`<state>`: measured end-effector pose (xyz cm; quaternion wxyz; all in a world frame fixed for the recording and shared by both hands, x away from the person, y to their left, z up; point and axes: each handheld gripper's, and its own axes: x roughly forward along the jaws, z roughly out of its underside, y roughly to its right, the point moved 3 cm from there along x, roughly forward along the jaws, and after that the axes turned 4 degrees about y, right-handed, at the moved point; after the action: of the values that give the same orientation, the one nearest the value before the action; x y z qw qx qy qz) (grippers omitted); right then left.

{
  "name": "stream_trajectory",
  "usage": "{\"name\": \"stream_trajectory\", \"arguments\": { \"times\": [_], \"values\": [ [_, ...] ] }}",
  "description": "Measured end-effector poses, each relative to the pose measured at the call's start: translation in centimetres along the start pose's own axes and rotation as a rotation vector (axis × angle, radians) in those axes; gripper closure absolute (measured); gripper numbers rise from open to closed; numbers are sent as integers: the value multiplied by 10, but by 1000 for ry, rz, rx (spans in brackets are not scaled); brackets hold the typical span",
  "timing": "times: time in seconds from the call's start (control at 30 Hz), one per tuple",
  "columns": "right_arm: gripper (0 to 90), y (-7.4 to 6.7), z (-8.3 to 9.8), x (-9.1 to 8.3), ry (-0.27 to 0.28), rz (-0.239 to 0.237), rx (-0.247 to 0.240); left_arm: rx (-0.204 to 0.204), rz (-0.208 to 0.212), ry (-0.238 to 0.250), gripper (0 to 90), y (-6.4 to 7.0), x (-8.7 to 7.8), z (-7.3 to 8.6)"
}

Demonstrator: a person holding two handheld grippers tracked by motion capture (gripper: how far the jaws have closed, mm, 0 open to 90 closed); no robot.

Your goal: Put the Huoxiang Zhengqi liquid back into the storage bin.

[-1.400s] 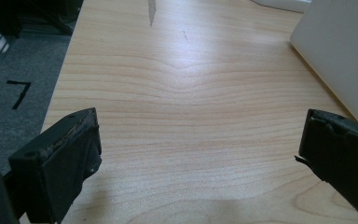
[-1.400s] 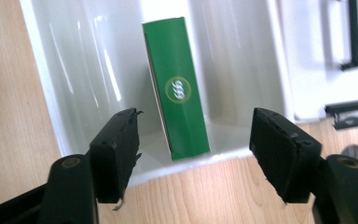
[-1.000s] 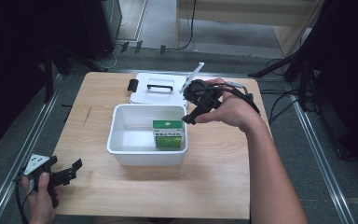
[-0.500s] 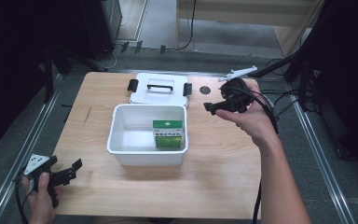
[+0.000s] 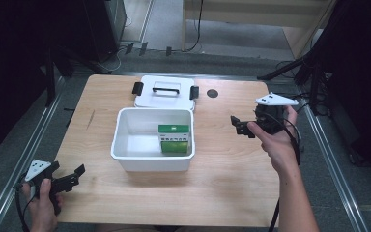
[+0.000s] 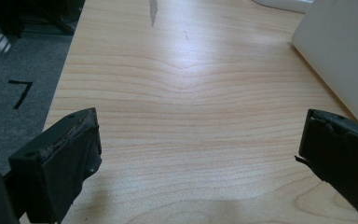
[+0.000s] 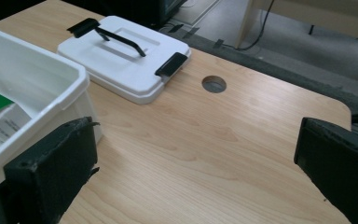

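Right gripper (image 5: pixel 241 126) over table's right edge, jaws wide, just been opening, nothing between them. Left gripper (image 5: pixel 72 176) at near left corner, jaws wide, empty. White bin (image 5: pixel 153 164) mid-table, well apart from both; green box (image 5: pixel 175 138) stands inside at its right wall. White lid (image 5: pixel 165 92) with black handle lies flat at far edge, touching bin's back rim.

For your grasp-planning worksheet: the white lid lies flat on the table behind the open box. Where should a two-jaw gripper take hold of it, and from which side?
Probably the black handle atop the white lid, approached from above. The lid lies flat and looks too broad for the jaws, while the handle is a narrow raised bar at its centre.
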<state>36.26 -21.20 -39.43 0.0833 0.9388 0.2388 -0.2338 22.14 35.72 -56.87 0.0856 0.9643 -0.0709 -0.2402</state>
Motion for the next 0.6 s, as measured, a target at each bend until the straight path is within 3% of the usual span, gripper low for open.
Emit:
{"name": "stream_trajectory", "arguments": {
  "times": [0.23,0.4,0.6],
  "values": [
    [0,9,24,-10,45,39,34,1,0,0,0,0,0,0],
    [0,18,54,-18,80,69,72,2,-1,0,0,0,0,0],
    [0,26,76,-26,106,93,105,3,-1,-1,0,0,0,0]
  ]
}}
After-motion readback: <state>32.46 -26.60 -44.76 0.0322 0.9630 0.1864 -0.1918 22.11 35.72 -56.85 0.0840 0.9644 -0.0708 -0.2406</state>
